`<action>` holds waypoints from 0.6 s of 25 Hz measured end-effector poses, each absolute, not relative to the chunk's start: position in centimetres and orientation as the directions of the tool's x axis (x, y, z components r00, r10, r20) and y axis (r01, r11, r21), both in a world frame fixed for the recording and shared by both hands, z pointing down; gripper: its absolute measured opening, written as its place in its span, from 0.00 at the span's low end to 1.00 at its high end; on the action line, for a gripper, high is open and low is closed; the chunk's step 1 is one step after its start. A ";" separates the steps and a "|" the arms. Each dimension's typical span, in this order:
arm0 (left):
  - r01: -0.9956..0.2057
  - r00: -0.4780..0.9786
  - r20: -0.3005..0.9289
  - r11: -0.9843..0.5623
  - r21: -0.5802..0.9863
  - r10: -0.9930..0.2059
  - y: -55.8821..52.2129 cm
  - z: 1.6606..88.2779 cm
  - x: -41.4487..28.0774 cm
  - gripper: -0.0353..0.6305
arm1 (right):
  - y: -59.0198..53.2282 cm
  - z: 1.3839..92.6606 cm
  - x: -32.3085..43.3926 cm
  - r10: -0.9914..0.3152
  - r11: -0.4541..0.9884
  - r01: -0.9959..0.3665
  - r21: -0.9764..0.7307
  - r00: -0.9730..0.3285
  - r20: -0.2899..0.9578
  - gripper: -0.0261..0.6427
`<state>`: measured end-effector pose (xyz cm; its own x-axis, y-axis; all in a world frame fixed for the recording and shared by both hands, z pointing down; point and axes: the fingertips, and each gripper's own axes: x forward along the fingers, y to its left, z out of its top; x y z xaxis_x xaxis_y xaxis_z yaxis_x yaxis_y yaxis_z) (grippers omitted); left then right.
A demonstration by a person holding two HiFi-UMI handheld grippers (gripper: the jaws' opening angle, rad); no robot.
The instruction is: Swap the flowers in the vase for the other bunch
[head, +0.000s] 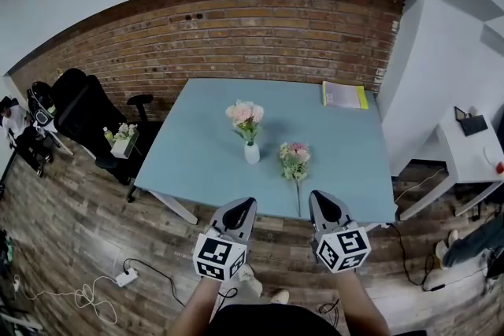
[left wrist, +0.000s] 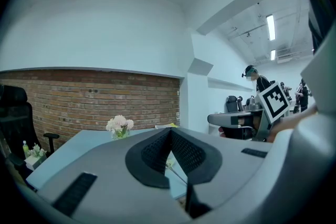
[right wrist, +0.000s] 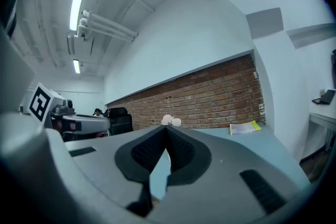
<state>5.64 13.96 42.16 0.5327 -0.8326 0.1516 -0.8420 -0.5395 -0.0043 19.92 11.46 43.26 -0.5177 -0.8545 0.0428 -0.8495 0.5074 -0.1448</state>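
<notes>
Left tool (head: 242,206) and right tool (head: 323,201) sit side by side over the wood floor (head: 94,232), just short of the near edge of the light blue tabletop (head: 197,157), touching nothing. Left tool's jaws are pressed together with nothing between them. Right tool is the same: tips meet, empty. Just past the near edge, ahead of the right tool, the loose bunch (head: 295,157) lies flat on the tabletop, pink and cream heads pointing away, thin stem running back toward the edge. Beside it to the left and a little farther in, the white vase (head: 251,153) stands upright near mid-table, apart from the loose bunch, holding the pale pink flowers (head: 245,114). At the far right corner lies a yellow-edged booklet (head: 344,95). Off the left side stands a black office chair (head: 83,110). Behind everything is a brick wall (head: 236,27).
</notes>
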 end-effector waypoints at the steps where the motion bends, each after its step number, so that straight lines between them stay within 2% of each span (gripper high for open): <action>1: -0.843 0.530 0.153 -0.538 -0.009 -0.834 13.7 42.2 5.6 0.06 | 11.2 43.3 19.9 -0.853 0.510 -0.847 -0.147 -0.521 0.041 0.05; 15: -0.839 0.533 0.163 -0.543 -0.018 -0.830 8.5 42.9 4.7 0.06 | 6.2 43.7 18.6 -0.847 0.517 -0.841 -0.162 -0.530 0.048 0.05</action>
<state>4.68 8.52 42.87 0.5335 -0.8299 0.1634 -0.8394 -0.5431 -0.0179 18.62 6.17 43.74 -0.5296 -0.8469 0.0479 -0.8407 0.5166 -0.1620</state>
